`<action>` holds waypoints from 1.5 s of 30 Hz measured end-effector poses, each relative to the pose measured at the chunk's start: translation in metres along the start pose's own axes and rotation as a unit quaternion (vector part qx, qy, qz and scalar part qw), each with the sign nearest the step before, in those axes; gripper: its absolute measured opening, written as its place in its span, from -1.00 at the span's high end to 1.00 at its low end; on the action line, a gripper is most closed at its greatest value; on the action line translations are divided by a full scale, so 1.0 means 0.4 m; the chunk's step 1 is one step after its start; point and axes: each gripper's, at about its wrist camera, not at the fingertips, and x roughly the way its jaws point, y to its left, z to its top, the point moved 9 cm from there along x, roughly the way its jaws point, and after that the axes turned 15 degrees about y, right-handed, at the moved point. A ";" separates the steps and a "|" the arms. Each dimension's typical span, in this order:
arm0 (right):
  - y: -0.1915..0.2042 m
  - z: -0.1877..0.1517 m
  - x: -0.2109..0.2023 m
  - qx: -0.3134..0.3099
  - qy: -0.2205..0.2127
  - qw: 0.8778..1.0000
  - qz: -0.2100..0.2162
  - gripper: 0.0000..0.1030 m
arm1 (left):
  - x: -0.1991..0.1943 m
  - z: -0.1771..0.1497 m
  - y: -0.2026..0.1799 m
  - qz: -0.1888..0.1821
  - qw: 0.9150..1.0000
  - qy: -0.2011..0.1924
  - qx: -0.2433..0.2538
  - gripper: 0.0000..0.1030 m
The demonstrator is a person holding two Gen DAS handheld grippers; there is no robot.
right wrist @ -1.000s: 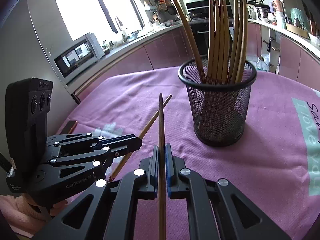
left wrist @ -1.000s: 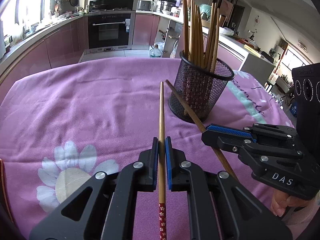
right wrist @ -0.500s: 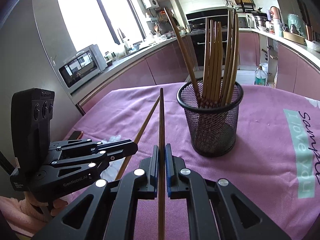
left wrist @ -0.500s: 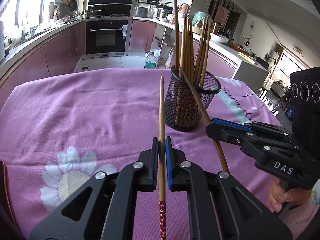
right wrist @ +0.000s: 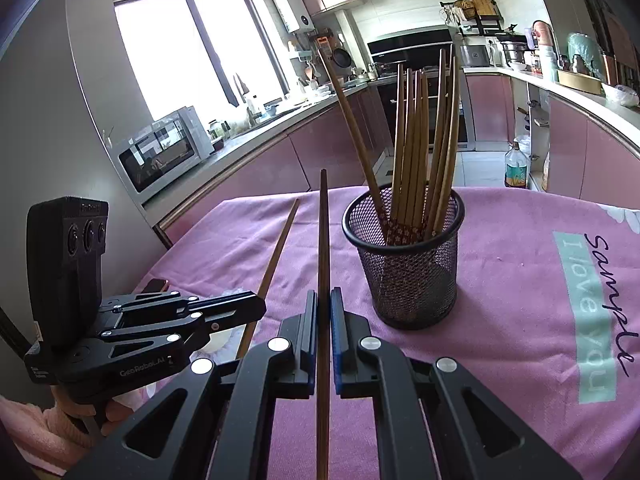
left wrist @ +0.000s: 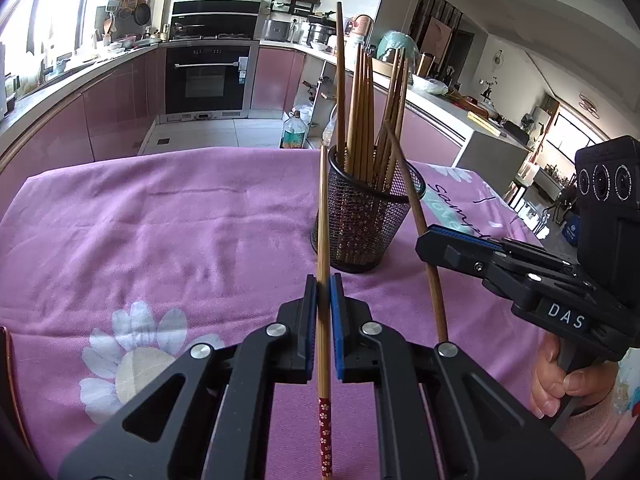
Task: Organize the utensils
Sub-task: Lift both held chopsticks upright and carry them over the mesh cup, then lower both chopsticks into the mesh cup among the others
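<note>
Pink-clothed table, mesh holder ahead of each claw, left claw and right claw each clenched on one chopstick: advise tipping ends down over rim before releasing.

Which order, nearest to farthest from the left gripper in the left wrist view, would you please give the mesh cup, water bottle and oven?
From the left gripper:
1. Mesh cup, on the pink tablecloth just ahead, slightly right.
2. Water bottle, on the floor beyond the table's far edge.
3. Oven, built into the far cabinets, ahead and left.
</note>
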 end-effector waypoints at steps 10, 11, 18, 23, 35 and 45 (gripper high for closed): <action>0.000 0.022 -0.023 -0.002 -0.018 1.000 -0.004 0.90 | -0.032 0.012 -0.009 -0.010 1.000 -0.013 0.003 0.86; -0.002 0.027 -0.026 -0.002 -0.020 1.000 -0.005 0.90 | -0.036 0.015 -0.008 -0.012 1.000 -0.015 0.003 0.86; -0.006 0.054 -0.061 -0.004 -0.041 0.999 -0.010 0.90 | -0.076 0.038 -0.017 -0.026 0.999 -0.033 0.005 0.86; -0.009 0.074 -0.084 -0.006 -0.056 0.998 -0.011 0.90 | -0.111 0.064 -0.024 -0.030 0.998 -0.053 0.010 0.86; -0.009 0.134 -0.152 -0.018 -0.091 0.995 -0.019 0.90 | -0.194 0.136 -0.037 -0.040 0.994 -0.096 0.017 0.86; -0.006 0.173 -0.202 -0.030 -0.115 0.993 -0.028 0.90 | -0.253 0.195 -0.051 -0.045 0.991 -0.127 0.023 0.86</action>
